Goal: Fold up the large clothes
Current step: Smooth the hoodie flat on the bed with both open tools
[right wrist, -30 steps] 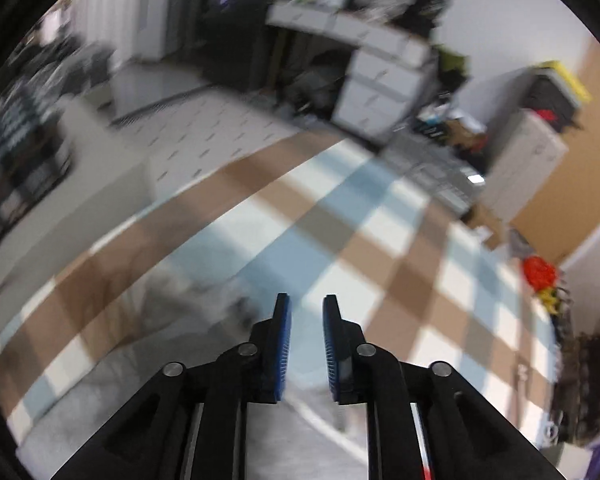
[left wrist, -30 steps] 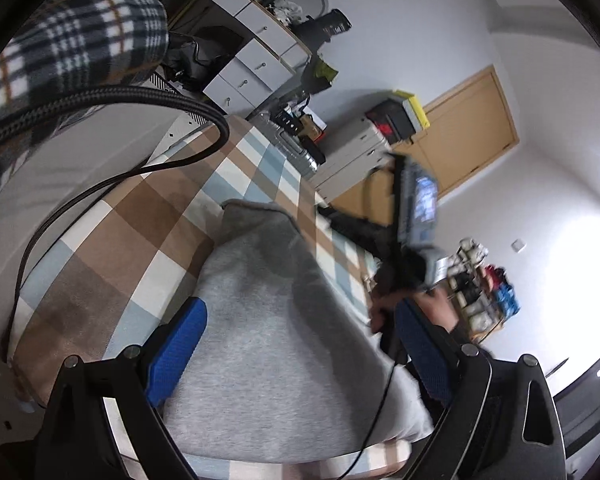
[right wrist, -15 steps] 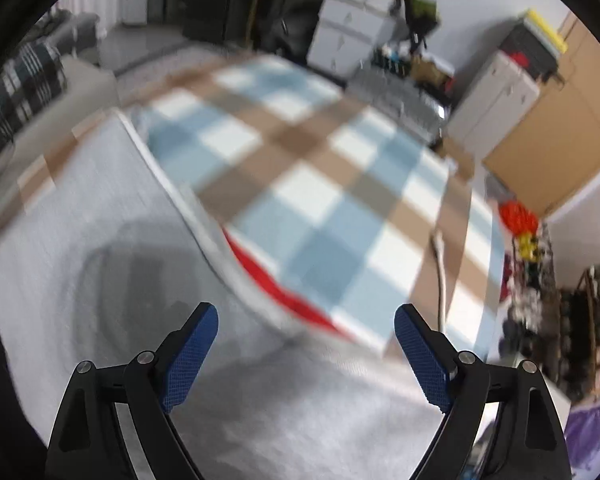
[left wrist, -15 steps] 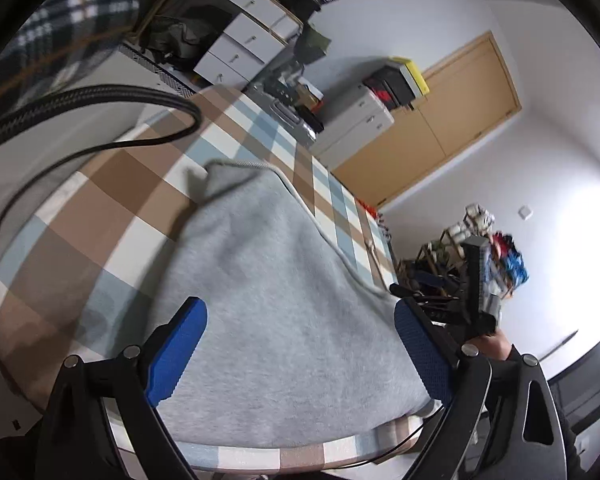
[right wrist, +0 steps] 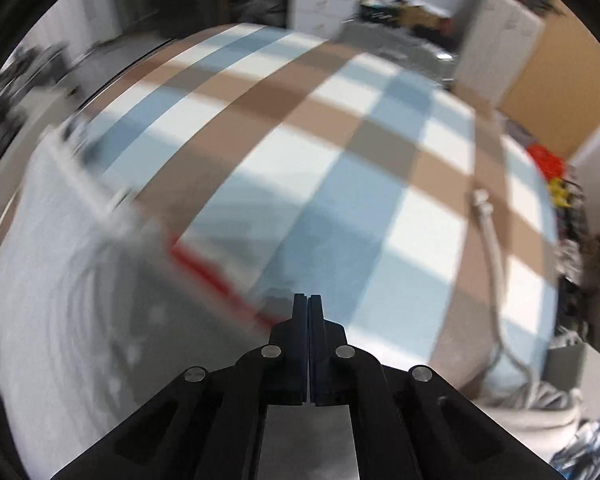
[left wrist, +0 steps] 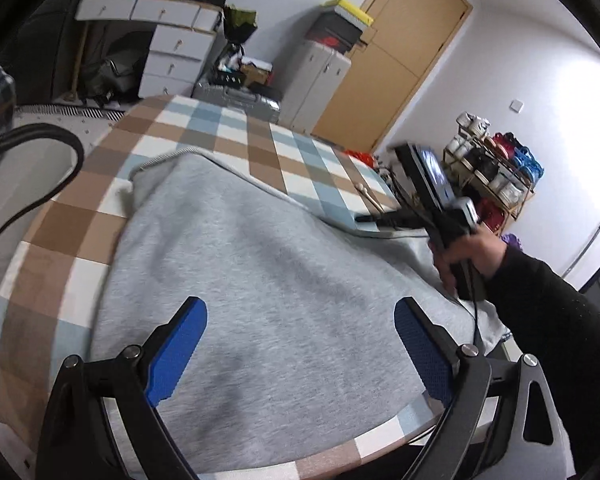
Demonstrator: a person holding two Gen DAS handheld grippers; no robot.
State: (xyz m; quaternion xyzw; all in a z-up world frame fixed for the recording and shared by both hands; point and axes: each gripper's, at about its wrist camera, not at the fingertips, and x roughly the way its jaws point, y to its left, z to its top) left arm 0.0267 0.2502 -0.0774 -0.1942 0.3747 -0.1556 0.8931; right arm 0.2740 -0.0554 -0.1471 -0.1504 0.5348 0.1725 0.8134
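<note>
- Your left gripper (left wrist: 300, 344) hangs spread wide over the grey garment (left wrist: 268, 264), which lies flat on the checked bedcover (left wrist: 236, 136).
- Your right gripper (right wrist: 307, 300) is pressed together at the garment's edge; whether it pinches cloth, I cannot tell.

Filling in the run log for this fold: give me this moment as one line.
task: fold clothes | garment: flat on checked cloth | left gripper: open above garment | right gripper: shut at garment edge, grip unclear

Grey garment (right wrist: 60, 280) motion-blurred — its edge unclear.
</note>
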